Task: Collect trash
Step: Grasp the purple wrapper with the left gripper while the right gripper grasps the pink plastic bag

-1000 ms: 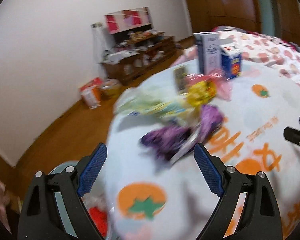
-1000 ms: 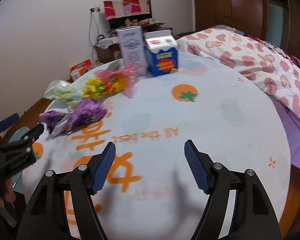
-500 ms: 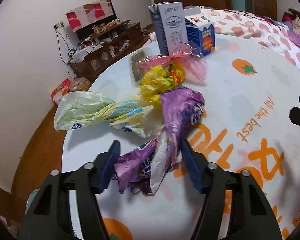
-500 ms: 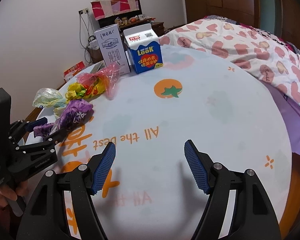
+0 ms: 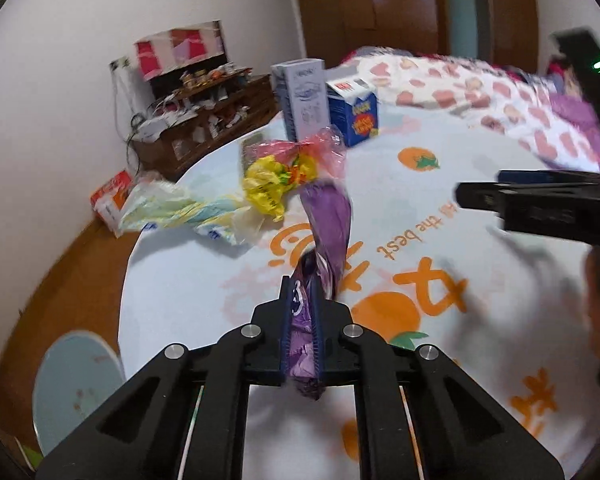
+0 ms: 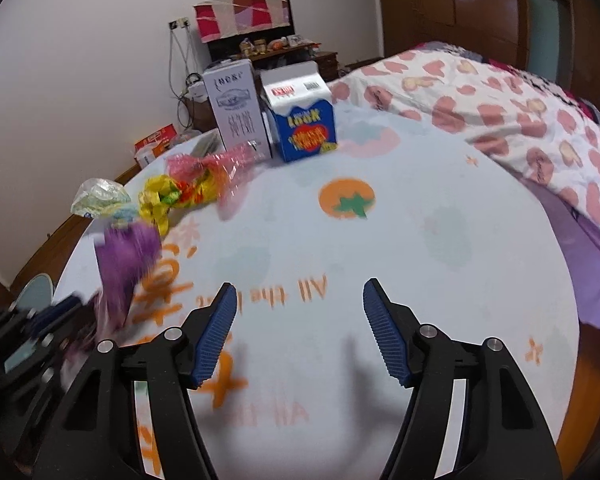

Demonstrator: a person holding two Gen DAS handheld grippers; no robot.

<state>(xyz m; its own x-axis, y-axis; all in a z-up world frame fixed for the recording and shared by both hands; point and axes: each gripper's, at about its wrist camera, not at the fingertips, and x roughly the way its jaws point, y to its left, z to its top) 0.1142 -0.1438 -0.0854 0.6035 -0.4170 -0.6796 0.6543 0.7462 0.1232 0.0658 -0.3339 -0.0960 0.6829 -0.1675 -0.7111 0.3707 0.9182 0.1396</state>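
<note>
We see the left claw pinched tight on a crumpled purple wrapper, its jaws having just been closing around the plastic. The wrapper is shiny and twisted, its upper end standing up out of the claw above the worktop, near a yellow wrapper and a pale bag. The right claw is spread wide over bare cloth, gripping nothing.
</note>
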